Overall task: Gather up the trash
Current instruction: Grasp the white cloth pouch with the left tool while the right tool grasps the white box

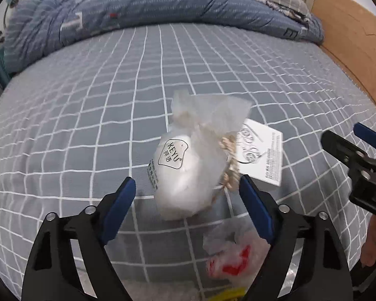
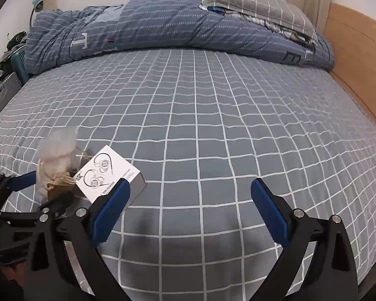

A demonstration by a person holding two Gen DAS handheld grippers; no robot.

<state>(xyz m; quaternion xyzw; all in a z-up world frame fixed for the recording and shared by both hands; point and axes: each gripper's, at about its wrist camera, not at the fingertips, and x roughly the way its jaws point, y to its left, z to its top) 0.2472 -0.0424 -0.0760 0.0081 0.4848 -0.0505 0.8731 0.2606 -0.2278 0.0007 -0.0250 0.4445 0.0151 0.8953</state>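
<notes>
1. The left tool (image 1: 188, 188) is standing wide apart, its blue pads flanking a white drawstring pouch (image 1: 185, 173) without pressing it; the pouch is lying on the bed (image 1: 87, 100), its contents hidden.
2. A small white box (image 1: 263, 155) printed with earphones is sitting closed just beside the pouch, touching its cord end.
3. A clear plastic bag (image 1: 228, 255) holding something red is lying nearer the camera, below the bed's edge.
4. The right tool (image 2: 190, 190) is hanging wide and empty above the bed; its left pad is overlapping the box in view.
</notes>
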